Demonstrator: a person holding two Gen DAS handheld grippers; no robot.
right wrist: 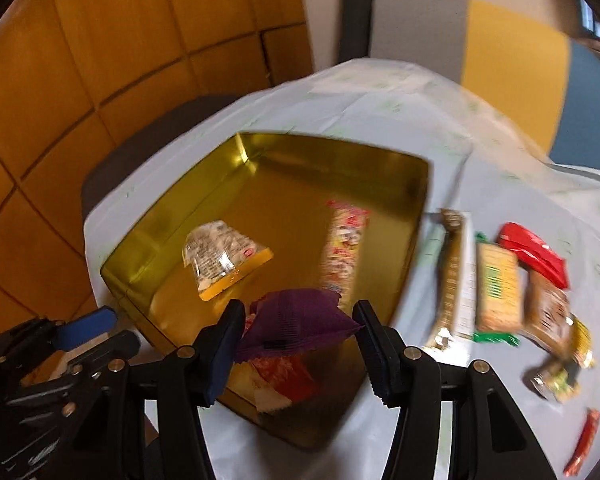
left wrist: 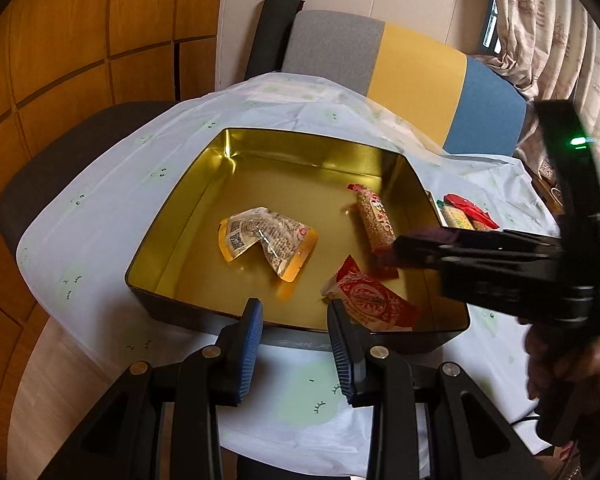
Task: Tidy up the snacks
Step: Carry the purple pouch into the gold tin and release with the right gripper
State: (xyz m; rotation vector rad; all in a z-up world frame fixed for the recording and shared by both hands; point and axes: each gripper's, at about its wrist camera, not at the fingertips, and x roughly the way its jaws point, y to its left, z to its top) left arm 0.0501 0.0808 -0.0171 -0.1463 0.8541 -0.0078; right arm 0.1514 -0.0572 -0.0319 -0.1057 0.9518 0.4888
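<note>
Left wrist view: the left gripper (left wrist: 296,334) hangs empty, fingers apart, over the near rim of the gold tin (left wrist: 172,216) on the tabletop (left wrist: 100,208). Three wrapped snacks lie inside.

Right wrist view: the right gripper (right wrist: 300,344) clamps a purple snack packet (right wrist: 296,320) above the tin's near end. More snacks lie on the cloth to the right.

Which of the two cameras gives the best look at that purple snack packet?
The right wrist view: the purple packet fills the gap between the right gripper fingers, its crinkled wrapper plain despite blur. The left wrist view shows only a dark purple sliver at that gripper's tip, above the gold tin.
</note>
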